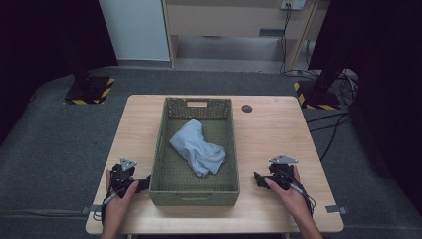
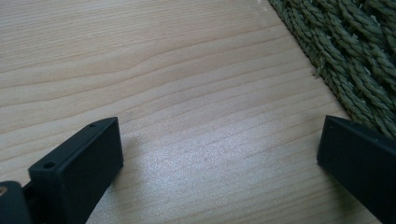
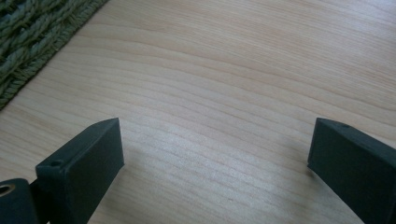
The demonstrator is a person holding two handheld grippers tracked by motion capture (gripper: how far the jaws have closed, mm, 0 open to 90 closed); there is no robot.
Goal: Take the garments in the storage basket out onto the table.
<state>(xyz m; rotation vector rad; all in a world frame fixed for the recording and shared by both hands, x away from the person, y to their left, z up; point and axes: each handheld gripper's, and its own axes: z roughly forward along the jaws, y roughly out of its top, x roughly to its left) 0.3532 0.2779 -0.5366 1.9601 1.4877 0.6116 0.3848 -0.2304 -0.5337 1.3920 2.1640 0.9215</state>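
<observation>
A: On the near edge of the table [image 1: 268,134], either side of the basket [image 1: 195,191], the two grippers rest low; the left gripper [image 1: 142,183] has its jaws spread wide with nothing between them, bare wood under them in the left gripper view; the right gripper [image 1: 257,179] is the same, jaws parted and empty, pointed inward at the basket's side.

B: And the cloth?

A: The pale blue cloth [image 1: 197,147] lies crumpled inside the basket, towards its middle and right wall, well apart from both grippers; neither touches it, and neither touches the basket, though the woven wall [image 2: 345,56] runs just beside the left one's jaws and shows at the corner [image 3: 32,42] of the right gripper view.

B: So how far along is it?

A: I'd judge the handling has not yet begun; the cloth is ungrasped and bunched; reaching in over the rim, taking hold and whatever follows are all left to do.
</observation>
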